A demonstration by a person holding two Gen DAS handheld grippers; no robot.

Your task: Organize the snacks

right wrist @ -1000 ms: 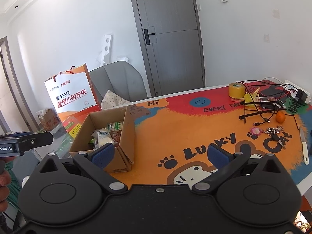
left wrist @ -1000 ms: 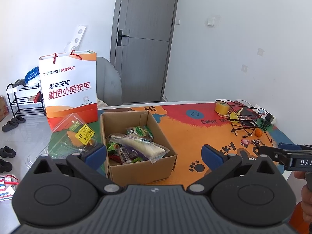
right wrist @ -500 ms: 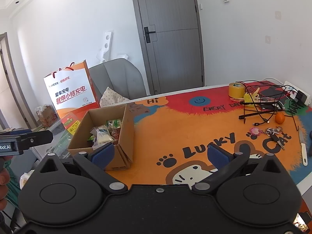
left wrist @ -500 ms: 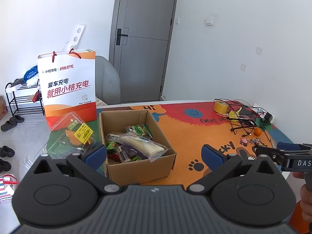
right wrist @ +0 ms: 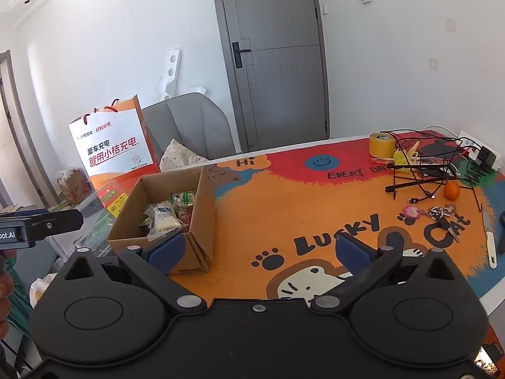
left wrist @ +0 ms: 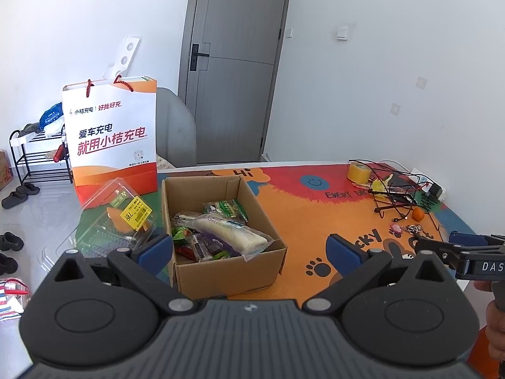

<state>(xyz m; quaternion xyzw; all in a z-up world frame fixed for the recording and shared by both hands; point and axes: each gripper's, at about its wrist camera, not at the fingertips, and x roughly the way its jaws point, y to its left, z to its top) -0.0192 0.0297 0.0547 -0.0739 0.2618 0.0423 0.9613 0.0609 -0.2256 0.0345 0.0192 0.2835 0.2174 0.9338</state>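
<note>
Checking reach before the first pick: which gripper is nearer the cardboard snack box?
Left. The left gripper hovers right over the cardboard box; the right gripper sits off its right side, above the mat.

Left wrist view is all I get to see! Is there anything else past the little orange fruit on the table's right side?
Observer: Yes, a small white-handled knife lies near the colourful mat's right edge, beyond the bunch of keys.
Operator: Ooh! And what's drawn on the mat in front of the right gripper?
Observer: A white cartoon cat face, partly hidden behind that open gripper.
</note>
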